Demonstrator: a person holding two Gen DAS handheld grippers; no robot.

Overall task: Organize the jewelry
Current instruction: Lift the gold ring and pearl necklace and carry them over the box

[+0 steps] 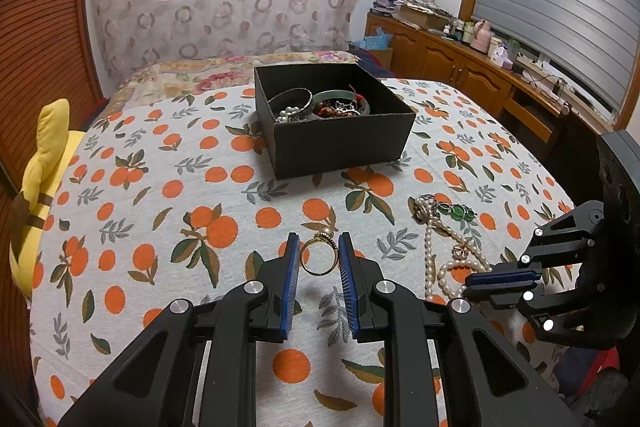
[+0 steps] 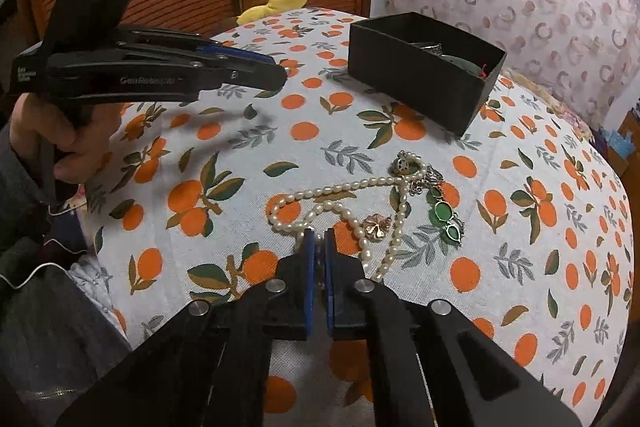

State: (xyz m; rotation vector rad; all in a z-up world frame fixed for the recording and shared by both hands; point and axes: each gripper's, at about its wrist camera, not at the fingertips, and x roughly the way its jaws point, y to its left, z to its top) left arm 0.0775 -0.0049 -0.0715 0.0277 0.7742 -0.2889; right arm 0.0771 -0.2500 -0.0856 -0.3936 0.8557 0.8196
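We hold a gold ring [image 1: 319,254] clamped in our left gripper [image 1: 319,247]; our right gripper [image 2: 319,241] pinches the pearl necklace [image 2: 340,195]. Next, both go into the black box [image 1: 340,135] ahead.

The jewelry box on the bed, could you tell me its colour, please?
The jewelry box is plain black, clearest in the left wrist view.

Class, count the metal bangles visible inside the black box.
2, side by side in the black cardboard box: an engraved silver metal bangle left, a plain grey metal bangle right. Others may lie hidden under the heaped jewelry.
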